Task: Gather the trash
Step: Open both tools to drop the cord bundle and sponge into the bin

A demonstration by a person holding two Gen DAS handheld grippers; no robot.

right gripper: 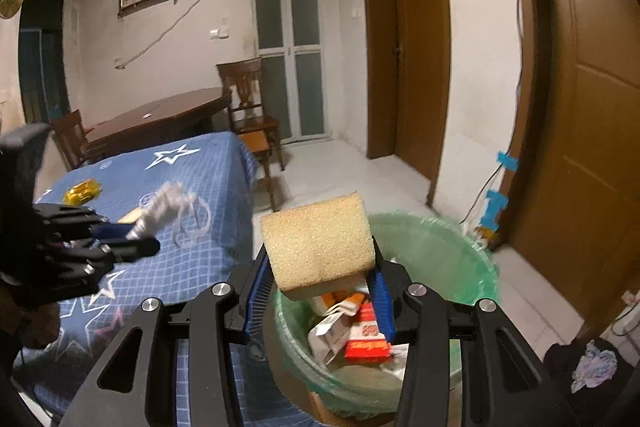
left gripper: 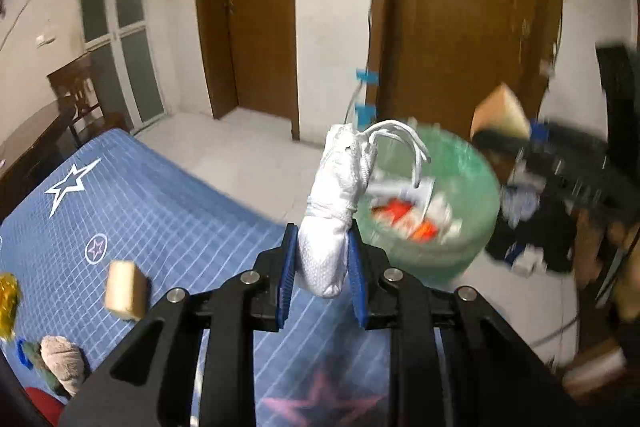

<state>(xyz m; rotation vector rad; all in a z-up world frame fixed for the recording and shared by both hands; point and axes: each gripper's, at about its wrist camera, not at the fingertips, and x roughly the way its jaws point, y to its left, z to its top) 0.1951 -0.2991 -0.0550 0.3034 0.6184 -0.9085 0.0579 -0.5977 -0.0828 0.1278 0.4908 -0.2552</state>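
1. Sponge: my right gripper (right gripper: 320,291) clamps the yellow foam sponge block (right gripper: 320,247) over the green-lined trash bin (right gripper: 460,239); light, squashy.
2. My left gripper (left gripper: 322,267) pinches a knotted white plastic bag (left gripper: 334,215) near the bin; soft, limp.

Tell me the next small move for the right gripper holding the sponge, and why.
Probably open the right gripper and let the sponge drop. It is pinched between the blue fingers directly above the green-lined trash bin, which already holds cartons. The left gripper, holding a white bag, could follow.
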